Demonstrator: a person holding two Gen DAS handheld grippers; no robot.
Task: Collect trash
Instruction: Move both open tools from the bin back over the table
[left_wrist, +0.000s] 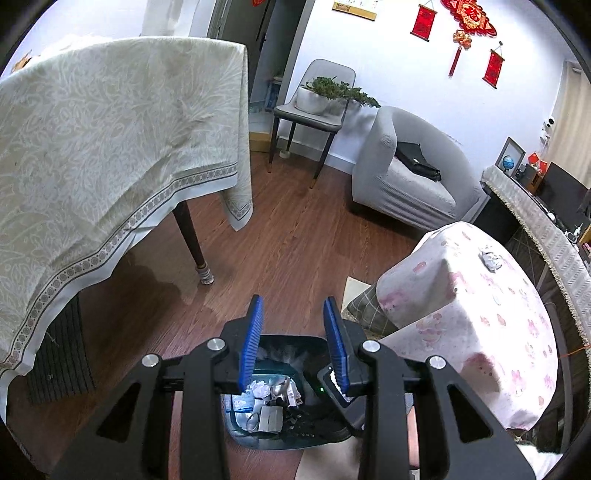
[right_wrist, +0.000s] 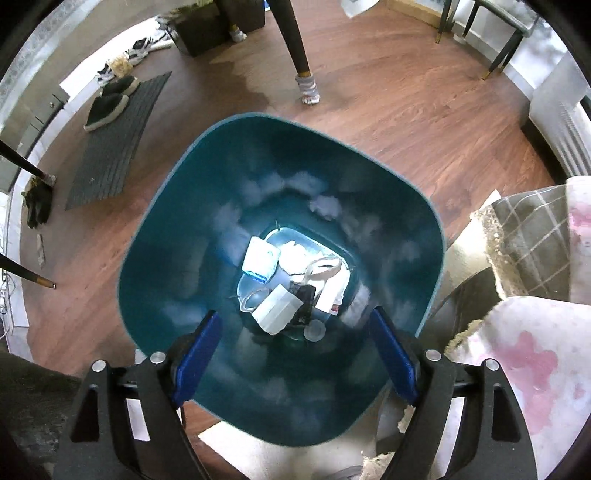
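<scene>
A dark teal trash bin (right_wrist: 177, 206) stands on the wood floor and holds several pieces of trash (right_wrist: 291, 280): white boxes, crumpled paper, wrappers. My right gripper (right_wrist: 295, 325) is open and empty, right above the bin's mouth. My left gripper (left_wrist: 293, 317) is open and empty, above the same bin (left_wrist: 295, 345), whose trash (left_wrist: 266, 402) shows between the fingers. A crumpled white paper (left_wrist: 490, 260) lies on the small table with the pink patterned cloth (left_wrist: 480, 332).
A large table with a pale cloth (left_wrist: 110, 147) stands on the left, its leg (left_wrist: 192, 243) near the bin. A grey armchair (left_wrist: 406, 177) and a chair with a plant (left_wrist: 317, 99) stand beyond. A mat with slippers (right_wrist: 110, 140) lies on the floor.
</scene>
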